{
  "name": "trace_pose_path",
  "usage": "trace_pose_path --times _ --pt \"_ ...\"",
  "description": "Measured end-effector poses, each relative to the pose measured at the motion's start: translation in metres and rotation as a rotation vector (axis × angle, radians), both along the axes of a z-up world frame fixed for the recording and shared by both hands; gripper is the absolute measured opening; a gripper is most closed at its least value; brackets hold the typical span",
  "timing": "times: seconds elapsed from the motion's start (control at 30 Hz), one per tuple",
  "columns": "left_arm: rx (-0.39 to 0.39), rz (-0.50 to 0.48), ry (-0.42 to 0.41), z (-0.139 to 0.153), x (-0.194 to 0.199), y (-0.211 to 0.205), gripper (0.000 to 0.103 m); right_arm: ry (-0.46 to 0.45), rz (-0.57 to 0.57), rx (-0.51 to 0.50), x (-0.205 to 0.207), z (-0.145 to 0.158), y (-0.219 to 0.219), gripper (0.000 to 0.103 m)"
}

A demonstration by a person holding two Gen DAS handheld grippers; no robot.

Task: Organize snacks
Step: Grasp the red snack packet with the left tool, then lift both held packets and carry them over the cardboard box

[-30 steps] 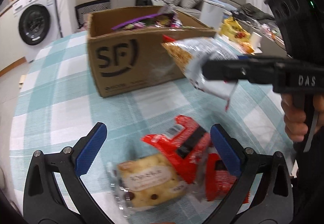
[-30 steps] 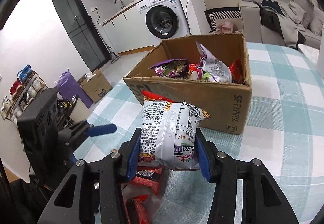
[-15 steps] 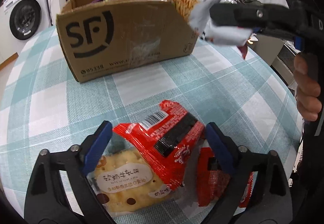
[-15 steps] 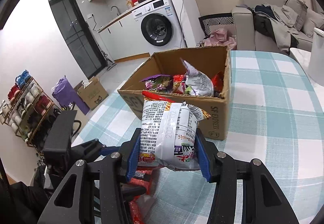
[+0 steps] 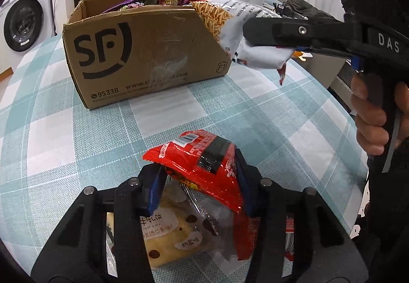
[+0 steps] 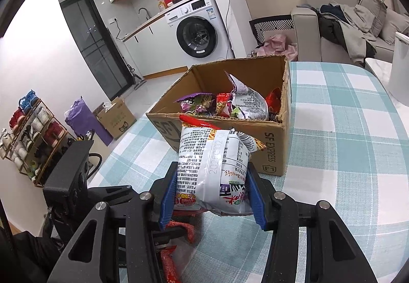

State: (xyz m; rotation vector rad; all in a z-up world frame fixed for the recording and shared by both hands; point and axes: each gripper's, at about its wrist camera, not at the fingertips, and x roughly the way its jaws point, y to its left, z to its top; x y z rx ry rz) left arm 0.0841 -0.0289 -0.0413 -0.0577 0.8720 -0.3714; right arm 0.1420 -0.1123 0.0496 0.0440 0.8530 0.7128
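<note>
Left gripper [image 5: 199, 178] pinches the red snack packet [image 5: 204, 162] just above the checked table [image 5: 76, 142], over a clear-wrapped cake [image 5: 168, 234]. Right gripper [image 6: 212, 191] clamps the white noodle-snack bag [image 6: 212, 160] by its lower half, near the cardboard box [image 6: 271, 145]. Both look light, crinkly and slippery; the contents probably crush, so gripping across the body seems safest.

Blk plastic grippers [image 5: 200, 182], blue finger pads [image 6: 168, 194], silver screws, white "DAS" lettering, bare-skinned hand [image 5: 370, 114].
</note>
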Motion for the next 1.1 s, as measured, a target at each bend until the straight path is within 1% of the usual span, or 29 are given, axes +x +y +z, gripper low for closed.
trace_pose_path --times 0.3,0.5,0.73,1.1 --pt "-0.024 0.022 -0.046 0.02 -0.01 0.014 0.045 -0.009 -0.009 0.011 0.0 0.001 -0.002 0.05" --pt "-0.029 0.033 -0.085 0.034 -0.017 0.021 0.045 -0.025 -0.049 0.042 0.001 0.008 -0.01 0.05" --pt "-0.038 0.061 -0.121 0.049 -0.021 0.033 0.045 -0.036 -0.07 0.062 0.0 0.013 -0.016 0.05" --pt "-0.058 0.117 -0.166 0.064 -0.027 0.049 0.045 -0.065 -0.102 0.092 -0.001 0.022 -0.024 0.05"
